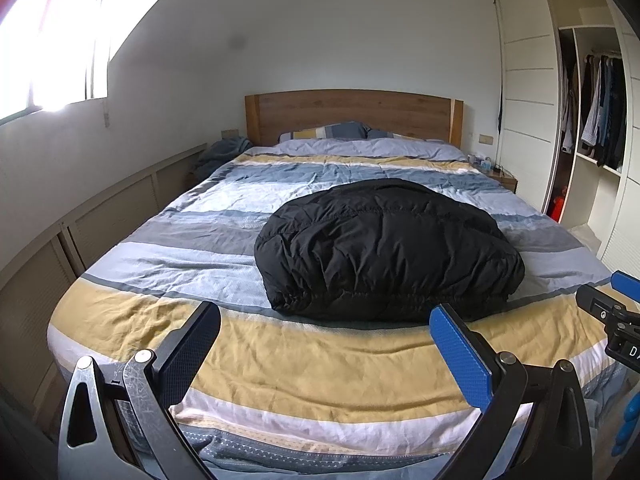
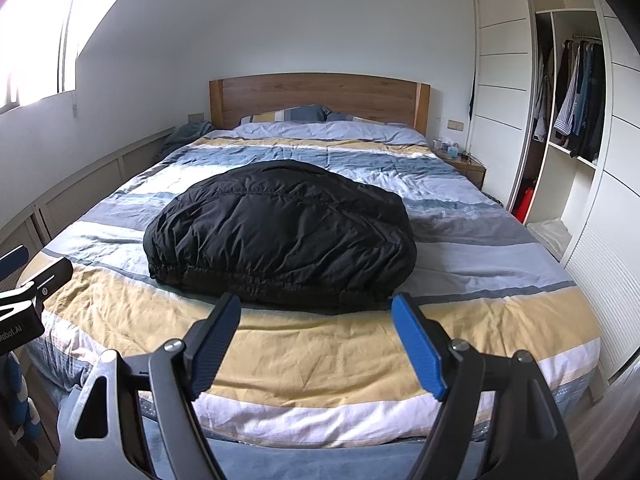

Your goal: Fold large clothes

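The black quilted puffer jacket at frame centre looks like matt, crinkled synthetic cloth. The striped blue, yellow and white cotton-like bedspread is rumpled and dull. The brown wooden headboard above shows smooth grain.

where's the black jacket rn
The black jacket lies bundled on the striped bedspread, mid-bed toward the foot, just beyond both open grippers.

Bed cover: striped duvet, blue, grey, yellow, white
Head of bed: wooden headboard, pillows against it
Right wall: open wardrobe, hanging clothes
Left wall: window
Right head corner: nightstand
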The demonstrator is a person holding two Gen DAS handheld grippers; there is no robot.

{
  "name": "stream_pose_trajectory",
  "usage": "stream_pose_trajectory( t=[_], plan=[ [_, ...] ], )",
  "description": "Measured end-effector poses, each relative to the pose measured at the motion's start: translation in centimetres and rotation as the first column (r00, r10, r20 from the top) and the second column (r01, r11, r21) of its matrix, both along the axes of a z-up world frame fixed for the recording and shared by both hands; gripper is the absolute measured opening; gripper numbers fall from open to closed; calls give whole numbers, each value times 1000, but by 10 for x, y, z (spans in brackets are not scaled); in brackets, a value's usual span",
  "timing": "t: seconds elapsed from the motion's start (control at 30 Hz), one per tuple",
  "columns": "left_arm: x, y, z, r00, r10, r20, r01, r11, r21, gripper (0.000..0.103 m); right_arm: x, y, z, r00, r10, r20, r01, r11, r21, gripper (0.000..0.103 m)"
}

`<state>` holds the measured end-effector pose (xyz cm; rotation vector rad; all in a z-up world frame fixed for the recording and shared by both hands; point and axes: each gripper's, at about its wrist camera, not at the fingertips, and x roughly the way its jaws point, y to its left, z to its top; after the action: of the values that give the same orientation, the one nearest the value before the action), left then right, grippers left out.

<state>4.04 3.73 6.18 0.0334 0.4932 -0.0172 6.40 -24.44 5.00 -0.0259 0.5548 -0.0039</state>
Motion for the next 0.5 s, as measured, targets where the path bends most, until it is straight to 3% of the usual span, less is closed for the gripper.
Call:
stream_pose_trajectory(
  t=[0.5],
  plan=[
    [8,-2,-10,1000,10,-27,-10,1000,20,103,7,-17,-15,999,-35,-8,36,999,30,77]
  ],
)
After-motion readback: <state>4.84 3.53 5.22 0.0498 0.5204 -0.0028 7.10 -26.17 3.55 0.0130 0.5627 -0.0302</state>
